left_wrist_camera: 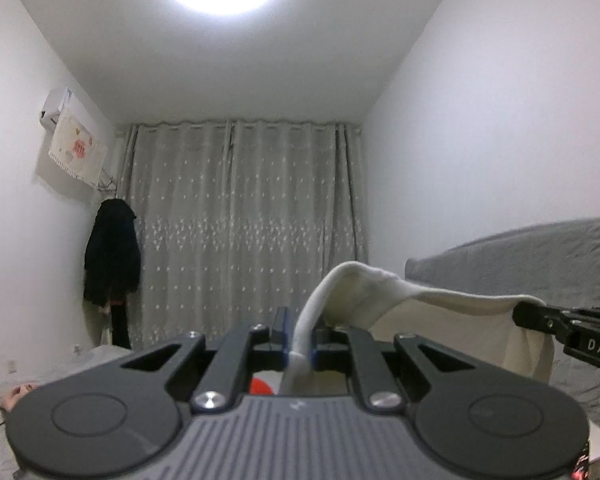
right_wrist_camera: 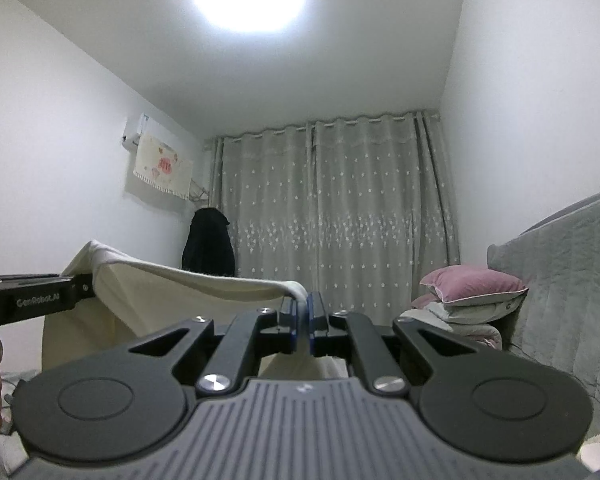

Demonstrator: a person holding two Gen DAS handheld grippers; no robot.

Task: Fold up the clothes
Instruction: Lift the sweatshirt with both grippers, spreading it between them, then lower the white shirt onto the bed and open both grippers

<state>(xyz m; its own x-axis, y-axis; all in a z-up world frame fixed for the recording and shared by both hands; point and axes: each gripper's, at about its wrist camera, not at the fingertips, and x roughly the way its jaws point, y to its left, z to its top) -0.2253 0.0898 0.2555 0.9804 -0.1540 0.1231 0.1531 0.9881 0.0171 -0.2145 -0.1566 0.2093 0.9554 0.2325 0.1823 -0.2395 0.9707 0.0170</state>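
Cream cloth [left_wrist_camera: 440, 304] hangs in the air between the two tongs, above a grey bed [left_wrist_camera: 580, 380]. The left tongs [left_wrist_camera: 300, 344] are pinched narrow on a rolled edge of it, and the right tongs [right_wrist_camera: 302, 316] are likewise clamped on another part of the same edge. That edge runs stretched between them, sagging a little, while the rest of the garment drops below, out of sight behind the tongs' bodies.

No fold can be made out: what shows is one loose sheet held up by its top edge. Such a hold would suit spreading the cloth out for folding, or carrying an edge over in the middle of a fold; these views do not settle which. Whether other clothes lie folded nearby cannot be told, since both cameras look up at the curtain [right_wrist_camera: 332, 216] and ceiling.
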